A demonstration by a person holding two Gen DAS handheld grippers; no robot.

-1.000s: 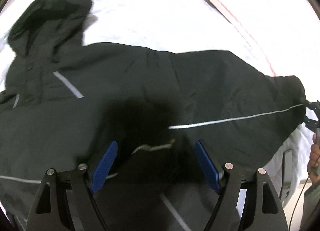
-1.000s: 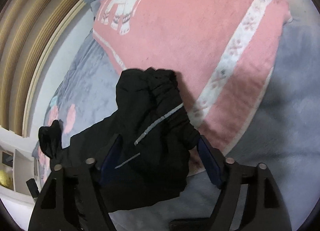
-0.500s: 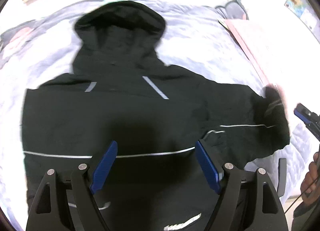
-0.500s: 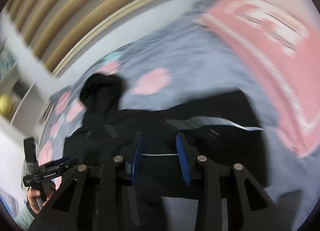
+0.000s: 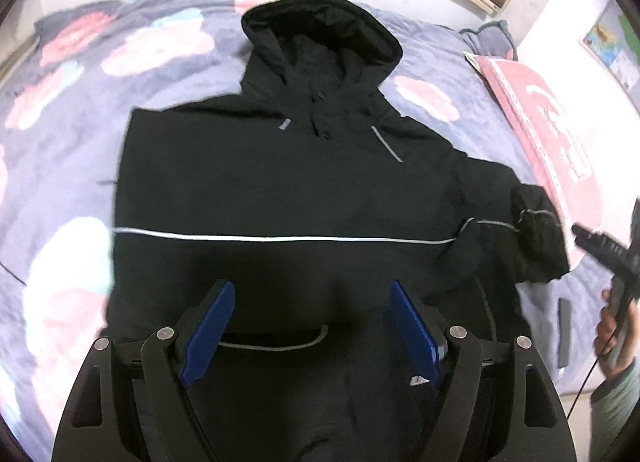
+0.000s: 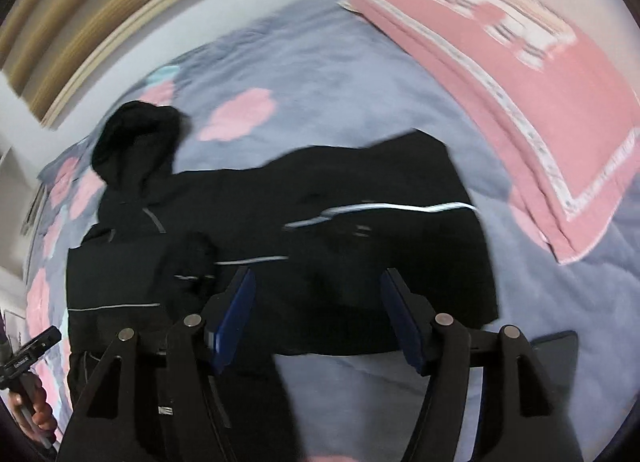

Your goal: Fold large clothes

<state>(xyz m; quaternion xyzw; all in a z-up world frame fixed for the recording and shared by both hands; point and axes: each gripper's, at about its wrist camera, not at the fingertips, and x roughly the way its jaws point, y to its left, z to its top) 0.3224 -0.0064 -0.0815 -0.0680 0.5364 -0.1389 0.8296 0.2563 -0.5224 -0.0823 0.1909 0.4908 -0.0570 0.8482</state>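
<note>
A black hooded jacket (image 5: 288, 190) with thin reflective stripes lies spread face up on the bed, hood (image 5: 320, 34) at the far end. Its right sleeve (image 5: 532, 238) reaches out to the right; the left side looks folded in. My left gripper (image 5: 310, 322) is open and empty above the jacket's lower front. The right gripper shows at the right edge (image 5: 600, 246), held in a hand. In the right wrist view the jacket (image 6: 360, 230) lies across the frame, and my right gripper (image 6: 316, 318) is open and empty above its near edge.
The bed has a lilac quilt (image 5: 60, 134) with pink cloud shapes. A pink pillow (image 5: 552, 134) lies at the right, also in the right wrist view (image 6: 520, 74). A dark flat object (image 6: 560, 346) lies on the quilt near the right gripper. A wooden headboard (image 6: 100, 22) runs behind.
Both grippers pulled back from the jacket, so more of it shows. The right gripper let go of the sleeve cuff, narrowed half a second ago, and is open again.
</note>
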